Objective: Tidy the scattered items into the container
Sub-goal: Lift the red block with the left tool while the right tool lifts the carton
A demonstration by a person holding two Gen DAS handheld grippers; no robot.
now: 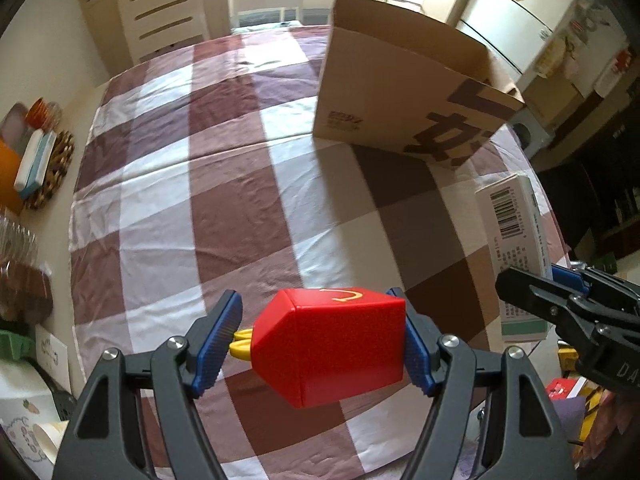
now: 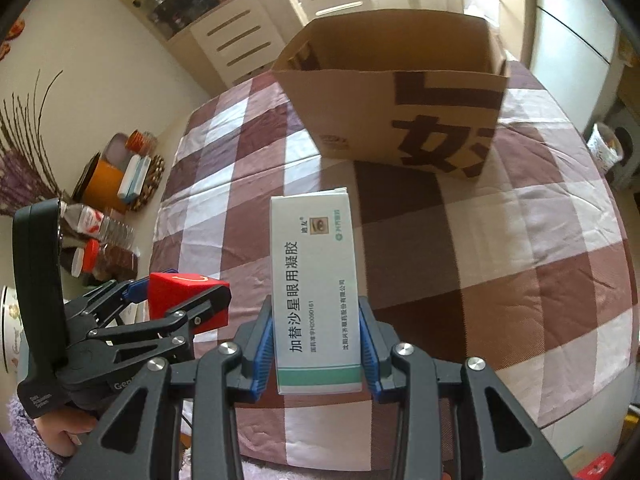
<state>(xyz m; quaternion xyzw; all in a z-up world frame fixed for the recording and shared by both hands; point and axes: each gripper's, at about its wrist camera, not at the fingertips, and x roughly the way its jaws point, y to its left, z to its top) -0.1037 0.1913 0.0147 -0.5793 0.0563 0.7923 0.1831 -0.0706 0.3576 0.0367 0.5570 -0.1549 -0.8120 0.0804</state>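
My left gripper (image 1: 320, 340) is shut on a red toy box (image 1: 332, 344) with a yellow arch logo and yellow handles, held above the checked tablecloth. It also shows at the left of the right wrist view (image 2: 188, 300). My right gripper (image 2: 316, 344) is shut on a white medicine carton (image 2: 316, 292) with green trim and Chinese print; the carton also shows at the right of the left wrist view (image 1: 516, 248). An open brown cardboard box (image 2: 400, 120) stands on the table ahead of both grippers, also seen in the left wrist view (image 1: 404, 96).
The table carries a brown-and-white checked cloth (image 1: 200, 200). At its left edge sit an orange container (image 2: 104, 184), a woven mat, jars and bottles (image 2: 100, 236). White drawers (image 1: 160, 12) stand behind the table.
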